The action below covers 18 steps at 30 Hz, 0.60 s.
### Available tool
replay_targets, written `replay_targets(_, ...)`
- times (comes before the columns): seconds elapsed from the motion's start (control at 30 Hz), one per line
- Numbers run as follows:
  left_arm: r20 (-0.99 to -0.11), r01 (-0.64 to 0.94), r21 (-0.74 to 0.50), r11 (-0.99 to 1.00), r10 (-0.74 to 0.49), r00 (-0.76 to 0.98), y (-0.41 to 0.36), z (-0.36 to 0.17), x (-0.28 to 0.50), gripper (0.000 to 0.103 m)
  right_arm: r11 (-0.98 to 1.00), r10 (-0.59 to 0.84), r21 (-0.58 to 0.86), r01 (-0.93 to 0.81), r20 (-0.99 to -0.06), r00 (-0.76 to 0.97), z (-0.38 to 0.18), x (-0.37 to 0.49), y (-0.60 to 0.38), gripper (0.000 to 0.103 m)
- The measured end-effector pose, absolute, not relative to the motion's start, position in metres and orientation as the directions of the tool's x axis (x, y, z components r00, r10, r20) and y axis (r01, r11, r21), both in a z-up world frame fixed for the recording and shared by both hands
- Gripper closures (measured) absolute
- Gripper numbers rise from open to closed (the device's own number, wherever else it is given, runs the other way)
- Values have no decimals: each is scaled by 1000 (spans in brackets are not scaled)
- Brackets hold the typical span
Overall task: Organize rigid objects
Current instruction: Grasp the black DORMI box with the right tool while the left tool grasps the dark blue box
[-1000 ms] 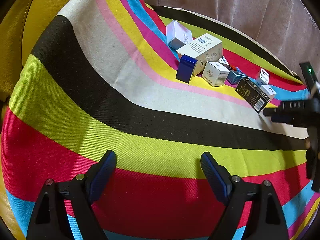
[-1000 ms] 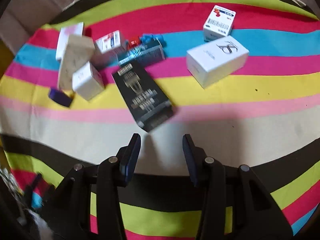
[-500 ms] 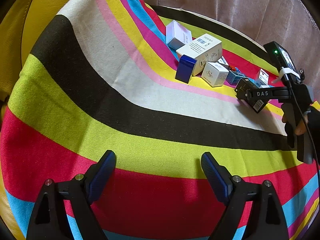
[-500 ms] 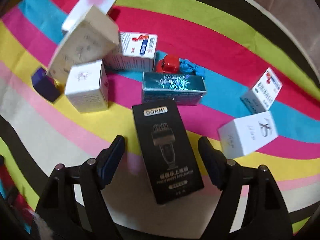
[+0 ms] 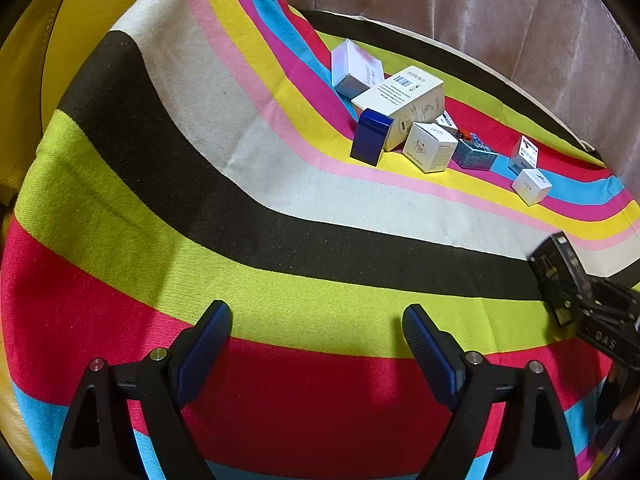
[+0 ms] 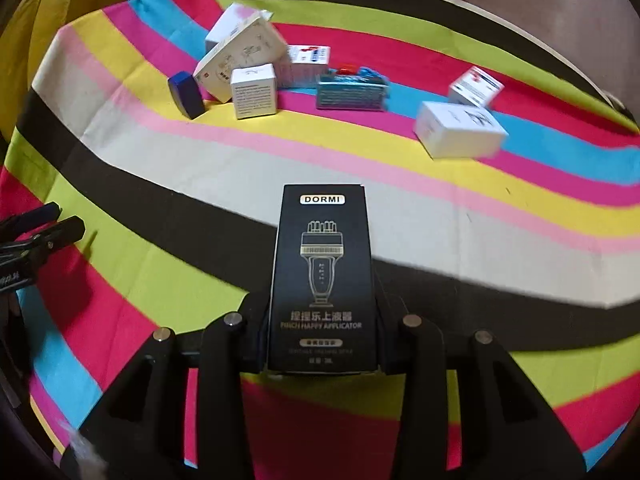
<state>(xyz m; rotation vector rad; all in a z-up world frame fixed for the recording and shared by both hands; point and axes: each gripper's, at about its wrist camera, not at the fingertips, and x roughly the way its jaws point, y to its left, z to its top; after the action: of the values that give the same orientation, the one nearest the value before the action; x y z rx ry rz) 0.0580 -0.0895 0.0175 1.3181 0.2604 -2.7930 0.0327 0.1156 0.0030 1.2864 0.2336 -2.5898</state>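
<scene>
Gripping a black box (image 6: 322,276) marked DORMI, the right gripper (image 6: 322,344) has its jaws closing on the box's two long sides, with the lower end seated between them and the printed face turned up. The box hangs over the dark stripe of the striped cloth (image 6: 360,168), well short of the cluster of boxes lying farther back on that cloth. In that cluster a small blue box (image 6: 186,94) leans beside a long cream box (image 6: 240,62), and a white cube box (image 6: 255,91) sits just in front of it. A teal box (image 6: 352,92) lies to the right of these, and two white boxes (image 6: 460,130) rest farther right still. The left gripper (image 5: 316,344) hovers over the cloth's red stripe, jaws spread wide with nothing between them.
</scene>
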Motion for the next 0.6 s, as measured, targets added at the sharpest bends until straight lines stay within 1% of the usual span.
replay_targets(0.07,-776,109,-114,-987,20,-630,-87,17,57,14,-965,-152,-15,262,-781,-606,18,32,126,60)
replay_targets(0.17,-806,90,5,-996,-57,-590,-70,16,49,13,-966,-147,-21,257,-774,-616,23,18,119,60)
replay_targets(0.27,-825,55,11,-998,-40,-564,-59,19,33,13,-966,-147,-22,257,-773,-617,18,26,122,60)
replay_targets(0.37,-819,41,26,-999,-45,-572,-47,27,2,13,-966,-145,-25,258,-772,-618,20,30,123,60)
replay_targets(0.5,-783,48,99,-994,-107,-612,-36,36,-56,13,-967,-148,-20,255,-772,-618,21,29,122,59)
replay_targets(0.57,-777,63,106,-992,-123,-617,-36,37,-81,17,-967,-150,-16,254,-772,-618,21,28,122,59)
replay_targets(0.6,-776,75,102,-992,-127,-618,-37,37,-92,23,-968,-150,-12,251,-772,-617,20,27,123,59)
